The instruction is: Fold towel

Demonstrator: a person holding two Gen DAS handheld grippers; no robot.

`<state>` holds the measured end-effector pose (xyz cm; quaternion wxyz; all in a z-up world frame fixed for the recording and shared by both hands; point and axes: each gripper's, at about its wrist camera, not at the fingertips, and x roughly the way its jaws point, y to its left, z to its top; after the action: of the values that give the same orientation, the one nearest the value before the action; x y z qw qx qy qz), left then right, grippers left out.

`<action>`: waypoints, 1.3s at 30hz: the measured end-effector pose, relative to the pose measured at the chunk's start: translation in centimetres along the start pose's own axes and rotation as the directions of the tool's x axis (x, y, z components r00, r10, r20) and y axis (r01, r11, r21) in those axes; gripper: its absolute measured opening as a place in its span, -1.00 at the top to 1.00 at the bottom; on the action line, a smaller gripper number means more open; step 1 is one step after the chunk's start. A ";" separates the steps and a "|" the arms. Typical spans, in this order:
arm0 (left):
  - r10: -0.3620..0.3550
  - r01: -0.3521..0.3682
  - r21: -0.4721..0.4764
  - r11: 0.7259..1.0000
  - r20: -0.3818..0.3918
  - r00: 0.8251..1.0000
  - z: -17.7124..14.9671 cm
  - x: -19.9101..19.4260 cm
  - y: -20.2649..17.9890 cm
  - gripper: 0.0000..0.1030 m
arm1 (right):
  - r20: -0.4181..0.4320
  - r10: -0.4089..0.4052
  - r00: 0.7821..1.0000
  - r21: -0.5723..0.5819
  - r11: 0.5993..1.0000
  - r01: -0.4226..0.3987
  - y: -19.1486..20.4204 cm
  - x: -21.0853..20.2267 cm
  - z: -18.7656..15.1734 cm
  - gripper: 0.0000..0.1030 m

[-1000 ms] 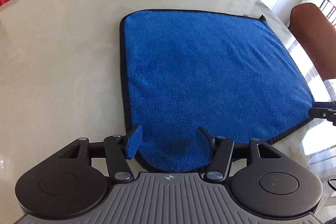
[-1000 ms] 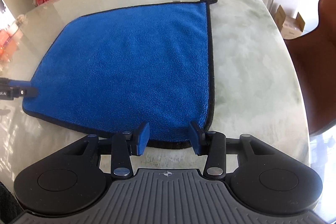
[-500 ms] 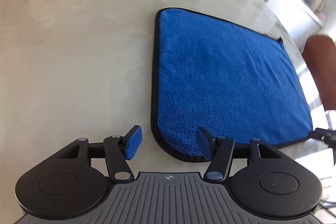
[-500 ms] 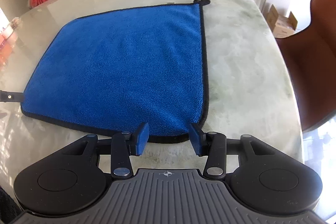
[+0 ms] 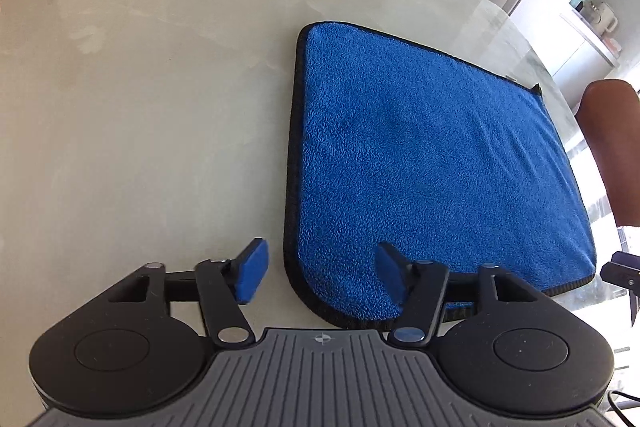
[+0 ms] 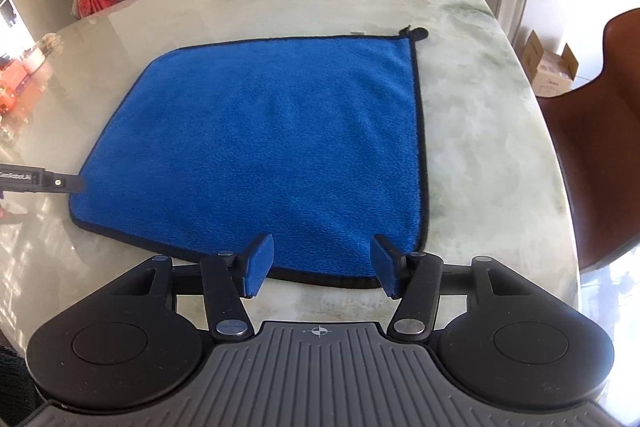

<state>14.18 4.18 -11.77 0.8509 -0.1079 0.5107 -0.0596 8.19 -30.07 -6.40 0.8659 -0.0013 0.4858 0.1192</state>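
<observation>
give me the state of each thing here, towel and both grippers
towel: spread flat on the table, unfolded, one layer, hanging loop at its far right corner
left gripper: jaws open, holding nothing, straddling the towel's near left corner
right gripper: jaws open, holding nothing, at the towel's near edge by the right corner

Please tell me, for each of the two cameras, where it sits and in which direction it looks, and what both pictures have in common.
Left wrist: sits on the left gripper, looks forward over the near left corner of the blue towel; own open fingers show, the other gripper's tip at the right edge.
Right wrist: sits on the right gripper, faces the towel's near right corner; own open fingers show, the other gripper's tip at the left edge.
Shared: towel, marble table, brown chair.
</observation>
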 end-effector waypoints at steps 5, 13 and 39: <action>-0.001 0.002 0.016 1.000 -0.017 1.000 0.6 0.5 0.2 0.76 | 0.000 0.097 0.995 -0.093 0.991 -0.097 3.7 0.4 0.8 -0.07; -0.094 0.087 -0.080 0.993 -0.089 0.992 2.8 1.4 1.0 0.83 | -0.019 0.224 0.974 -0.417 0.884 -0.211 13.1 3.7 2.3 -0.04; -0.230 0.221 -0.079 0.972 -0.123 0.965 6.7 0.9 2.6 0.06 | 0.003 0.255 0.967 -0.445 0.866 -0.227 20.0 8.3 3.2 0.82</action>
<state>20.44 7.31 -10.09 0.7991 -0.1888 0.5517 -0.1465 10.91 -8.57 -9.38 0.8358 -0.1329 0.4155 0.3334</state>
